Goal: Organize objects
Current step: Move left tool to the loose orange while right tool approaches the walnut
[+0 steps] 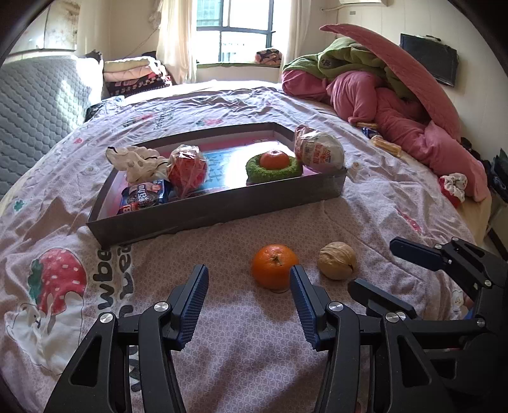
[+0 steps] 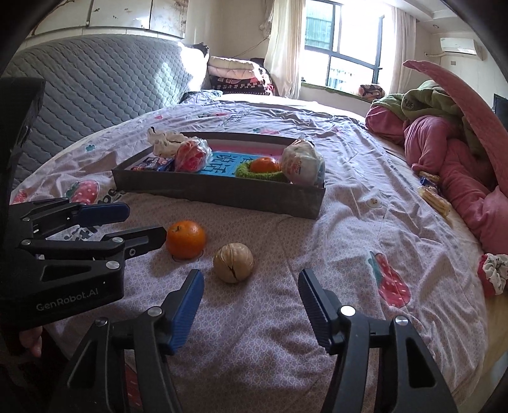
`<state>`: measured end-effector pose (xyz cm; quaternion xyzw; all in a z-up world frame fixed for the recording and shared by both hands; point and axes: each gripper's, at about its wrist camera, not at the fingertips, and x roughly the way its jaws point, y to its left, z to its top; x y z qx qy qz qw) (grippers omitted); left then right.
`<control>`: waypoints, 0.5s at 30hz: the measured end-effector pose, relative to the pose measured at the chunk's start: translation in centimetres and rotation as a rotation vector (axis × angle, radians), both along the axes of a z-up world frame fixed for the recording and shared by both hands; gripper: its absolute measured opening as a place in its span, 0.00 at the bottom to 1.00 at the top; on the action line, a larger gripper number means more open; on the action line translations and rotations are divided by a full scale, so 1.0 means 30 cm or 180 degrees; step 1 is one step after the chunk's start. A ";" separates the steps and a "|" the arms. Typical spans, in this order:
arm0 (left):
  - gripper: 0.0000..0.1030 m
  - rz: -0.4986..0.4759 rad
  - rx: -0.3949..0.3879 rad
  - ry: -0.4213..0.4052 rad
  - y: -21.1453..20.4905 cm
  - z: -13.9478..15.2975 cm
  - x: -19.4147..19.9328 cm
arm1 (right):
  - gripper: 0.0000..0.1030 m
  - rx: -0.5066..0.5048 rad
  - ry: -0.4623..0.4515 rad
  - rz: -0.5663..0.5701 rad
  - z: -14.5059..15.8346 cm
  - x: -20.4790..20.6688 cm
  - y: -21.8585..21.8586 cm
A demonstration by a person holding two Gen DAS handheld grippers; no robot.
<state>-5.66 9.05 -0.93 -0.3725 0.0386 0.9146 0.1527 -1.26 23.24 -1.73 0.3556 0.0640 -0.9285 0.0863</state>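
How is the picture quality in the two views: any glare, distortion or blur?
Left wrist view: the window is overexposed and sunlight glares off the tray floor. Right wrist view: the window is bright too, and the fisheye bends the bed edge. Both views stay sharp on the orange and walnut.

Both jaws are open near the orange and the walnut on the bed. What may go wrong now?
1. The orange and walnut are round and may roll on the soft bedsheet.
2. The left gripper and right gripper are close and may collide.
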 end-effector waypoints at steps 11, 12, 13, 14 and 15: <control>0.53 -0.0066 0.0030 -0.0099 0.029 -0.021 -0.030 | 0.56 0.0059 -0.0074 0.0039 -0.026 -0.025 -0.015; 0.53 -0.0068 0.0028 -0.0104 0.030 -0.022 -0.033 | 0.56 0.0062 -0.0084 0.0046 -0.029 -0.027 -0.017; 0.53 -0.0069 0.0032 -0.0103 0.032 -0.022 -0.037 | 0.56 0.0068 -0.0086 0.0048 -0.030 -0.029 -0.018; 0.53 -0.0065 0.0032 -0.0105 0.033 -0.023 -0.040 | 0.56 0.0079 -0.0085 0.0045 -0.032 -0.031 -0.019; 0.53 -0.0064 0.0037 -0.0111 0.034 -0.024 -0.043 | 0.56 0.0094 -0.0087 0.0046 -0.034 -0.034 -0.020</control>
